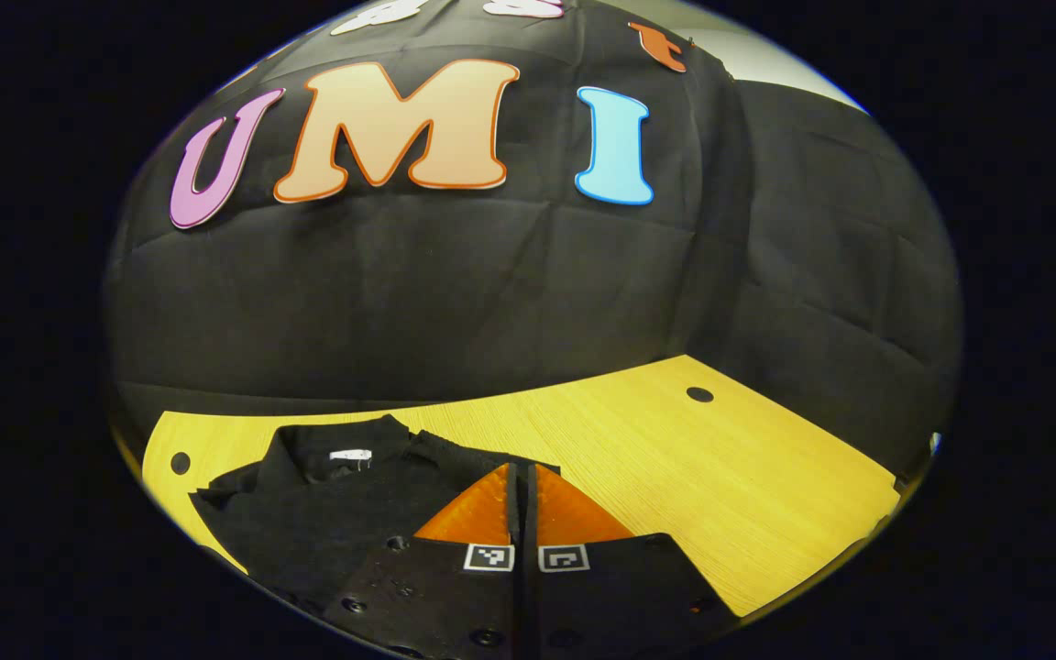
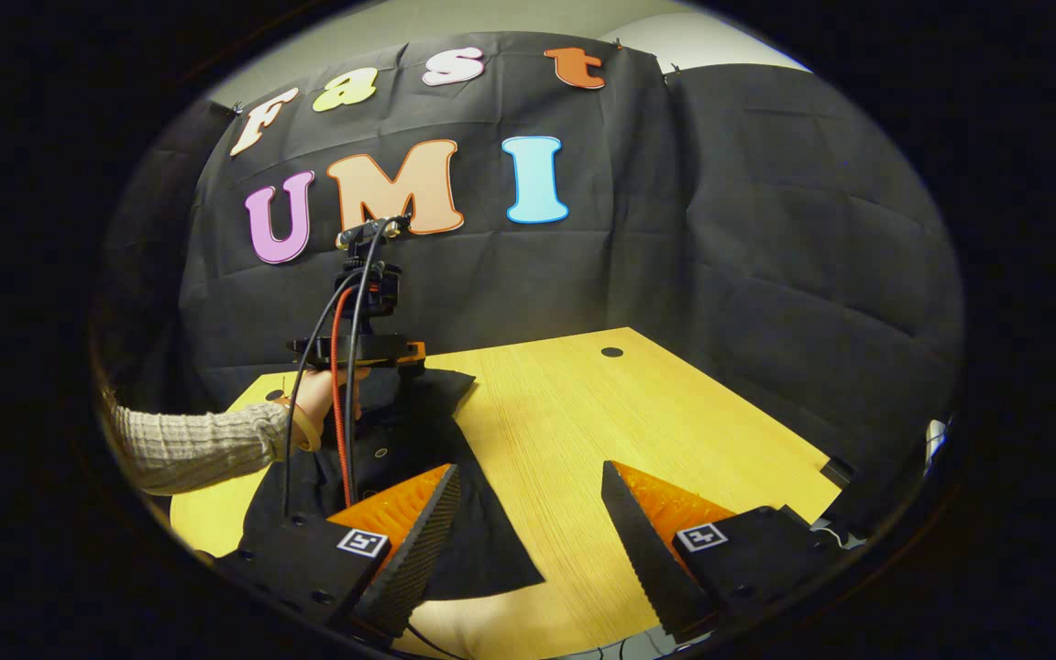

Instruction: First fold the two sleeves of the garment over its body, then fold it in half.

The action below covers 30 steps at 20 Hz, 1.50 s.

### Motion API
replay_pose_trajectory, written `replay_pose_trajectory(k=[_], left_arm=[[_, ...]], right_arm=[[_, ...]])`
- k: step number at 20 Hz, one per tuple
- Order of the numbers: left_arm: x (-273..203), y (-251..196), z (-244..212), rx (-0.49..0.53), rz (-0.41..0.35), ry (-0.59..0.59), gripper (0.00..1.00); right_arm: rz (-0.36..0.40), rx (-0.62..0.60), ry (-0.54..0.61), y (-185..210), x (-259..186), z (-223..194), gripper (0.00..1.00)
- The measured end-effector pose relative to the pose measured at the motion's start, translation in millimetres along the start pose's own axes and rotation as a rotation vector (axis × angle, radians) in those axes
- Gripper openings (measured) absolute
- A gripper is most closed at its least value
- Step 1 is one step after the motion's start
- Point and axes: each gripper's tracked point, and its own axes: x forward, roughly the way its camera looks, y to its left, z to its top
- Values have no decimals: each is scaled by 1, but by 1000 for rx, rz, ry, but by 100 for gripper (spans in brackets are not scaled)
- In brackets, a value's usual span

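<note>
Worktop: pale wood, across the lower middle of both views.
Garment: black, lower left, right edge seemingly drawn inward.
Left hand-held gripper: fingers together at the garment's right shoulder, possibly pinching cloth, likely mid-fold.
Right hand-held gripper: fingers spread wide, holding nothing, just beside the hem.

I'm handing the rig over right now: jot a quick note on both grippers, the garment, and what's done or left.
Left gripper: shut, over the black garment near its collar; whether it pinches cloth, I cannot tell.
Right gripper: open, empty, above the garment's near edge and the wooden table.
Garment: on the table's left part, looking partly gathered inward.
Done: unclear, perhaps a sleeve fold.
Left: check both sleeves, then fold in half.
</note>
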Motion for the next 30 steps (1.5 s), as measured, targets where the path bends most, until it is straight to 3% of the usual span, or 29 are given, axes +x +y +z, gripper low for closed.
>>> replay_pose_trajectory(k=[2,6,7,8,9,11,13,14,15,18,19,22,25,30], left_arm=[[0,-4,-1,-9,0,6,0],[-5,-3,5,-18,13,-18,0],[-8,-7,10,-33,-2,-26,0],[-12,-9,12,-47,-18,-35,1],[-20,-8,14,-60,-24,-41,8],[-33,-3,19,-74,-18,-50,32],[-47,3,25,-77,-11,-67,67],[-54,6,30,-74,-5,-77,67],[-64,12,33,-69,11,-86,76],[-100,32,49,-56,80,-137,84],[-114,40,53,-57,104,-160,88],[-160,61,57,-62,172,-219,88],[-208,87,41,-47,273,-222,87],[-277,112,-9,-47,413,-200,93]], right_arm=[[11,-13,1,3,-3,-1,94],[47,-52,12,12,-6,-7,98],[60,-56,16,14,-7,-7,94],[73,-59,18,17,-7,-6,98],[86,-62,13,19,-9,-4,94],[114,-73,5,22,-10,1,98],[145,-87,-2,26,-12,4,98],[162,-94,-3,26,-12,4,98],[183,-99,-1,28,-12,4,98],[242,-115,8,32,-14,0,94],[261,-123,13,33,-14,-2,98],[326,-150,35,36,-15,-11,98],[389,-182,52,37,-11,-21,98],[453,-226,59,36,-1,-35,98]])
